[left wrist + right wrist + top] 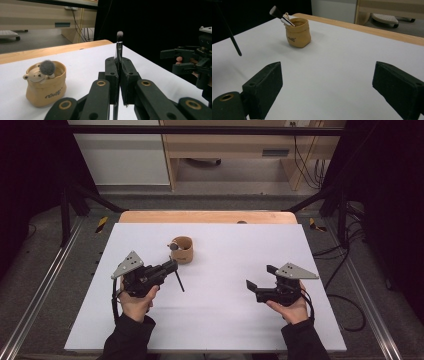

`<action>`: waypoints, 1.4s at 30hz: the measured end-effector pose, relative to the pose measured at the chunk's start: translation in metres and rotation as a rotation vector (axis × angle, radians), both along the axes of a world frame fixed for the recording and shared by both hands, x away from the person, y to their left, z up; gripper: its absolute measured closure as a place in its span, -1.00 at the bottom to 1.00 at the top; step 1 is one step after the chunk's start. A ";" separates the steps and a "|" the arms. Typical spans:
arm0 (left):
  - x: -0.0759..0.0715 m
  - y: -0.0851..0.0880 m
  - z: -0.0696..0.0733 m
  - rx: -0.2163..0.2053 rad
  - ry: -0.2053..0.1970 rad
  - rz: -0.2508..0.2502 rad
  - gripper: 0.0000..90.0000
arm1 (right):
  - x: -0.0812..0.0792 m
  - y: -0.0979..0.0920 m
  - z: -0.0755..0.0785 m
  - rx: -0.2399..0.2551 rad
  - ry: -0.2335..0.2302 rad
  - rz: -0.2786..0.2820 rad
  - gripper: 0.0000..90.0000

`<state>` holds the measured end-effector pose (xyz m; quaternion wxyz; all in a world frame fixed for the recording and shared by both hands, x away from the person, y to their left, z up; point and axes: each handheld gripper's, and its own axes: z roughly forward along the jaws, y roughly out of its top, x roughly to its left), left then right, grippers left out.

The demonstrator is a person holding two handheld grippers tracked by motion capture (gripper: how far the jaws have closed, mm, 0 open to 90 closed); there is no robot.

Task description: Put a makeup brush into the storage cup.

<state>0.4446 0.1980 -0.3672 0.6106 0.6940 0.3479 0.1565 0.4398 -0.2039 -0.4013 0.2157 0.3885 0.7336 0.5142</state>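
High view: left tool [170, 266] clamps a thin brush [179, 281] just beside the pot [182, 249], handle end hanging above the surface [225, 320]. Right tool [260, 277] stands wide, empty, well apart.

I see bare white tabletop [220, 315] between the left gripper [172, 266] and right gripper [261, 281]. The tan pot [182, 249], just beyond the left gripper, is the lone obstacle; the brush handle [179, 281] slants down beside it.
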 end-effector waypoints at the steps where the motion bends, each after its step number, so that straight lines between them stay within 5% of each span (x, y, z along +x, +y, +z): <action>1: 0.000 0.001 0.000 -0.002 0.000 0.001 0.88 | 0.000 -0.002 -0.001 0.000 0.001 -0.004 -0.79; 19: 0.003 0.006 0.003 0.006 -0.010 0.035 0.89 | -0.008 -0.030 -0.012 -0.007 0.024 -0.066 -0.83; 42: 0.006 0.001 0.013 0.001 -0.028 0.023 0.89 | -0.013 -0.049 -0.018 0.001 0.014 -0.077 -0.84</action>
